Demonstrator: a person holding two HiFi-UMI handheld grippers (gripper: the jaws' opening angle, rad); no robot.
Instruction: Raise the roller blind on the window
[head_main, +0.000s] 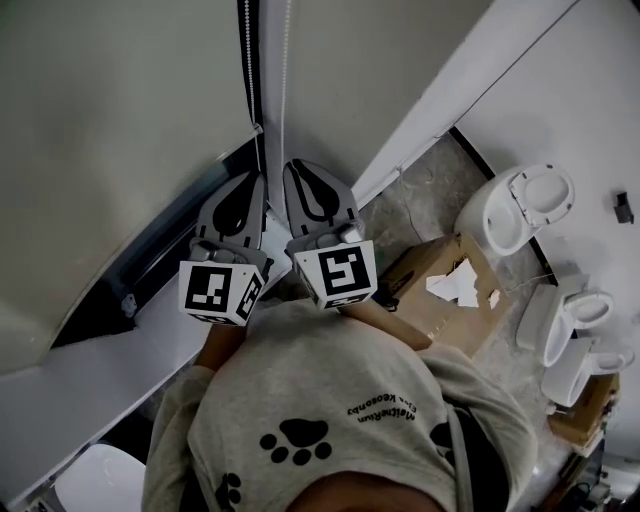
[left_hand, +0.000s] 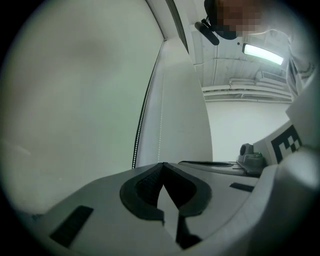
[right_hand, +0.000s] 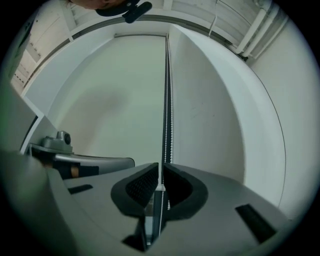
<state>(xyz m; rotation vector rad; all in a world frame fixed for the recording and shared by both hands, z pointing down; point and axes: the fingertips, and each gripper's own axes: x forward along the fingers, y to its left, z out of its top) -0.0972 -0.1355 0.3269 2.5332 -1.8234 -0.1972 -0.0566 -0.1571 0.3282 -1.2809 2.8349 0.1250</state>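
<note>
Chain (right_hand: 168, 100) pinched in right hand-held gripper (right_hand: 160, 169) | lower end hidden (behind jaws)

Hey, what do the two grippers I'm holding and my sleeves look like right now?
The left hand-held gripper and right hand-held gripper are light grey plastic, each with two tapering jaws lined with black ribbed pads and a white cube with black square markers at the back. No cables show. You wear a grey sweatshirt with black paw prints.

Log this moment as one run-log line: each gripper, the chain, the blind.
left gripper: shut, empty | right gripper: shut on bead chain | roller blind: lowered
</note>
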